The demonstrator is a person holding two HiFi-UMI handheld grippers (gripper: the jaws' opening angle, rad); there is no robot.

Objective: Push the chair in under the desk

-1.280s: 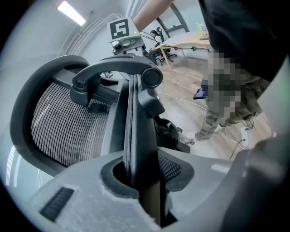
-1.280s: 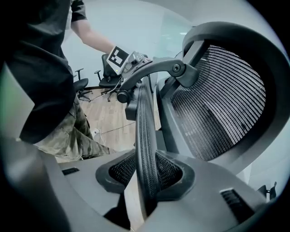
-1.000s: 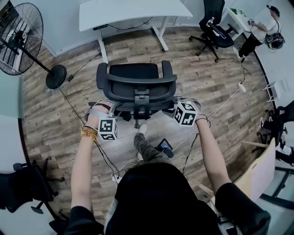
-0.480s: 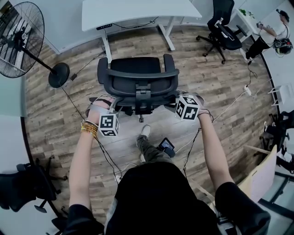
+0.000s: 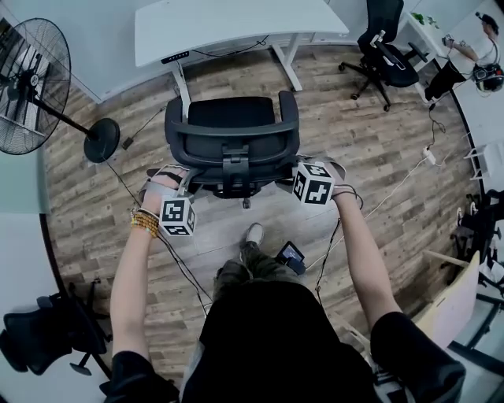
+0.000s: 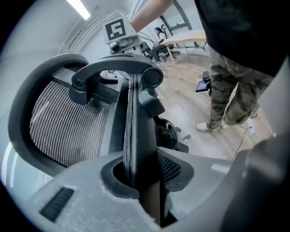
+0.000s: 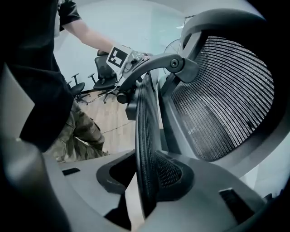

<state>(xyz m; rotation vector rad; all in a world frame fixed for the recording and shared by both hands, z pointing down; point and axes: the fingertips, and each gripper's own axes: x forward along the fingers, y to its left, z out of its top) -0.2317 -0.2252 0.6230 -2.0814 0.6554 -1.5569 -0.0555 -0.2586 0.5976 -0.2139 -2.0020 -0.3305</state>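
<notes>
The left gripper [image 6: 142, 181] was pinched on the thin mesh-covered edge at the bottom of the chair [image 5: 232, 130] backrest. The right gripper [image 7: 145, 181] had the same edge from the other side: its jaws were closing on it, and one pad already lay against the mesh. Both held the backrest low, one at each side of the central spine.

The chair stood on the wooden floor [image 5: 354, 149] facing the desk [image 5: 236, 24], roughly in line with the gap between the desk's two legs. Its seat front was near the desk's front edge but not yet under it.

The grip looked like the weak point: a narrow edge, pinched low, could slide out of the jaws if the push came hard. An uneven push, one side leading, would likely swivel the seat and send an armrest against a desk leg, since the armrests spanned nearly the whole gap. A cable [image 5: 146, 110] ran over the floor by the desk's left leg, and a castor might catch on it. Whether the armrests would clear the desktop could not be told from above.

The chair was black, with a curved mesh back in a hard frame, a padded seat, two armrests and a jointed back support.
</notes>
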